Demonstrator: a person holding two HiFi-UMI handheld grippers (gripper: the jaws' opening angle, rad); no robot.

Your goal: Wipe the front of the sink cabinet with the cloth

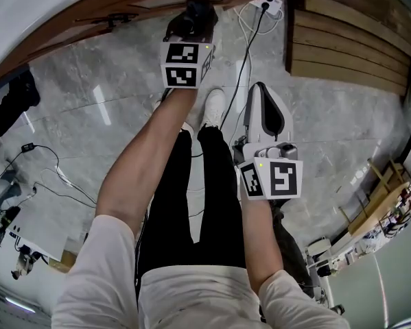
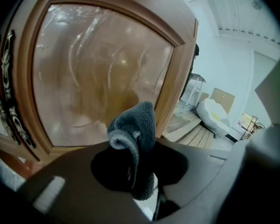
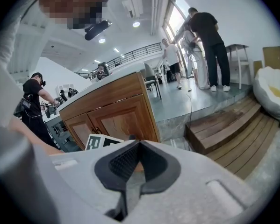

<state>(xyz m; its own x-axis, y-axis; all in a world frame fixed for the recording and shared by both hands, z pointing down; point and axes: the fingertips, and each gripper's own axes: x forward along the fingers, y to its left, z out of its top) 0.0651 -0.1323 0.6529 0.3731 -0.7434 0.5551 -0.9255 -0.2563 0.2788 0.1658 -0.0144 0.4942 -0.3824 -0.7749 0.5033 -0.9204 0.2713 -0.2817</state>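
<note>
The wooden sink cabinet (image 1: pixel 123 5) runs along the top of the head view. My left gripper (image 1: pixel 193 16) reaches out to it, shut on a grey fleecy cloth (image 2: pixel 136 125). In the left gripper view the cloth sits right in front of a cabinet door panel (image 2: pixel 97 69), near its lower right corner; whether it touches the wood I cannot tell. My right gripper (image 1: pixel 261 91) hangs back beside my right leg, away from the cabinet. Its jaws are shut with nothing between them (image 3: pixel 138 144). The same cabinet (image 3: pixel 116 111) shows further off in the right gripper view.
Dark metal door handles (image 2: pixel 9 106) sit at the panel's left. Wooden steps (image 1: pixel 349 40) stand right of the cabinet. A power strip with cables (image 1: pixel 267 5) lies on the grey floor between them. A white beanbag (image 3: pixel 275 94) rests on the steps. People (image 3: pixel 210 41) stand beyond.
</note>
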